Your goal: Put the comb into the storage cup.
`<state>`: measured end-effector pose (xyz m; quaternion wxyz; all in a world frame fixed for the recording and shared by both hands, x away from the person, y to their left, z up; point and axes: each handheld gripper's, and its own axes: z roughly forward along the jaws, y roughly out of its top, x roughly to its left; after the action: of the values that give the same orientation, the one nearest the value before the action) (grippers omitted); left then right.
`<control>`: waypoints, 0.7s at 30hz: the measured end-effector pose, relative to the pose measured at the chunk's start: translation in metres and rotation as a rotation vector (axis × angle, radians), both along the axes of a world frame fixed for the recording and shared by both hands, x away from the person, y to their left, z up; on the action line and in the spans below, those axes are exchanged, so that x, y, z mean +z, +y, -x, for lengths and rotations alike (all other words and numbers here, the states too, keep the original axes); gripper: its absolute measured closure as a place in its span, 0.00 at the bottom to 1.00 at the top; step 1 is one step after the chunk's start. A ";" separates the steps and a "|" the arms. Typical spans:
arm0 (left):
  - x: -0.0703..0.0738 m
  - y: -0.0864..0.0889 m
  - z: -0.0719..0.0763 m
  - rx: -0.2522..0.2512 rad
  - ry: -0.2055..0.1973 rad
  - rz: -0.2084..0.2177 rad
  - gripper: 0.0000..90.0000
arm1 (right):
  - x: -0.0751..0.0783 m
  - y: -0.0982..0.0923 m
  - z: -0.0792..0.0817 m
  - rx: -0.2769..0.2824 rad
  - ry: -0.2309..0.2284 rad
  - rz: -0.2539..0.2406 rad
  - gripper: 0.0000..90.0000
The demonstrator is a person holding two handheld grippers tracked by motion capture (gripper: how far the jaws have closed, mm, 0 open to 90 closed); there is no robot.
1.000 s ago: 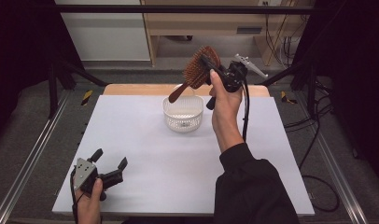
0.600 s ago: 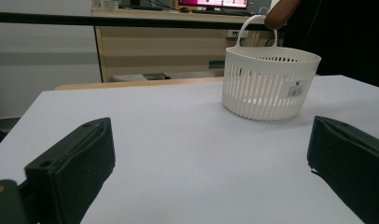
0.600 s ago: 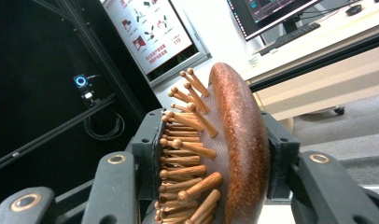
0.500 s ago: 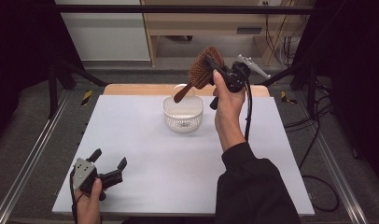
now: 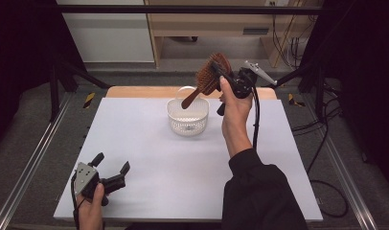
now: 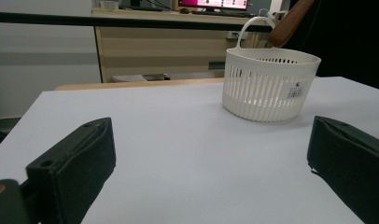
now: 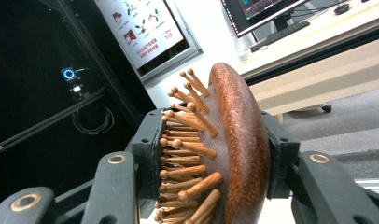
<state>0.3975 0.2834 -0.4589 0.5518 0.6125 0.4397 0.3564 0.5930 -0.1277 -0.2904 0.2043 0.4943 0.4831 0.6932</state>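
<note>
Carrying step in hand, judged from the pose: wooden hairbrush [image 5: 209, 76] held up in the air at the far side of the scene, above and just right of the white basket [image 5: 188, 116], handle slanting down toward the basket's rim. Right claw [image 5: 226, 76] pinching the brush head, one jaw against the pegs, the other against the rounded wooden back, as seen close up in the right gripper view [image 7: 215, 158]. Brush head well clear of the basket; handle tip [image 6: 285, 25] showing over the basket's far rim in the left gripper view, touching or apart not possible to tell. Basket [image 6: 269, 84] standing upright on the white tabletop [image 5: 149, 158], far centre, loop handle raised at its far side, nothing visible inside through the slats.

Left claw [image 5: 109, 168] resting low at the near left corner of the tabletop, jaws spread wide, nothing between them [image 6: 201, 172], well apart from the basket.

Likely aim: brush into the basket. Next move calling for a shift left and down until the handle points into the opening, then lowering handle first, keeping clear of the loop handle. Release only once most of the brush sits below the rim. Light basket apt to tip or slide if nudged on one side; steadying with the idle left claw a possible help.
</note>
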 end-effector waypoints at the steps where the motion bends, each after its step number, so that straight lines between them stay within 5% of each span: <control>1: 0.000 0.000 0.000 0.001 0.001 0.001 0.01 | -0.001 0.000 -0.001 -0.003 0.000 0.004 0.56; 21: 0.001 -0.001 0.001 -0.007 -0.013 -0.007 0.01 | -0.008 0.010 -0.003 -0.005 0.003 0.040 0.56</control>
<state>0.3967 0.2819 -0.4581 0.5537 0.6137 0.4325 0.3602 0.5960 -0.1181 -0.2980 0.2153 0.4921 0.4960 0.6822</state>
